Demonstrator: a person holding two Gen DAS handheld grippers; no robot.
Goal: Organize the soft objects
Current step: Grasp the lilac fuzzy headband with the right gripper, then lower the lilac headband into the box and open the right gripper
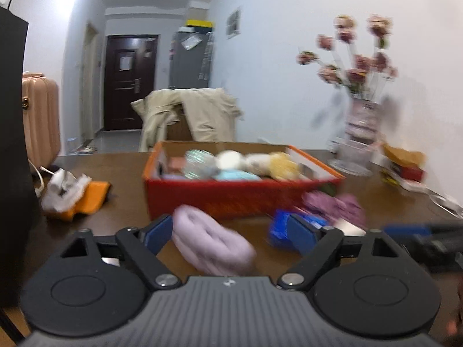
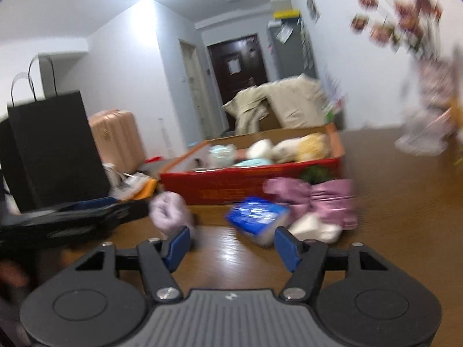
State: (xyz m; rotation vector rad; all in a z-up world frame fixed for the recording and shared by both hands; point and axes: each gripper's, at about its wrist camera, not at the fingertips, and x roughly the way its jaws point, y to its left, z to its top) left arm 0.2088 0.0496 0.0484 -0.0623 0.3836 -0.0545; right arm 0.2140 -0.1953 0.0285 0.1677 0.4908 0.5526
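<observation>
A red cardboard box [image 1: 240,196] with several soft toys and balls stands on the brown table; it also shows in the right wrist view [image 2: 231,185]. A lilac rolled cloth [image 1: 211,243] lies between the fingers of my open left gripper [image 1: 231,235], close to the left finger. It shows in the right wrist view [image 2: 170,211] too. A blue tissue pack [image 2: 256,219], a pink fabric piece [image 2: 318,199] and a white soft lump [image 2: 315,228] lie before the box. My right gripper [image 2: 233,248] is open and empty, just short of the blue pack.
A black paper bag [image 2: 55,147] stands at the table's left. A crumpled white and orange wrapper [image 1: 72,193] lies left of the box. A vase of pink flowers [image 1: 361,121] and a snack packet [image 1: 402,164] stand at the right by the wall.
</observation>
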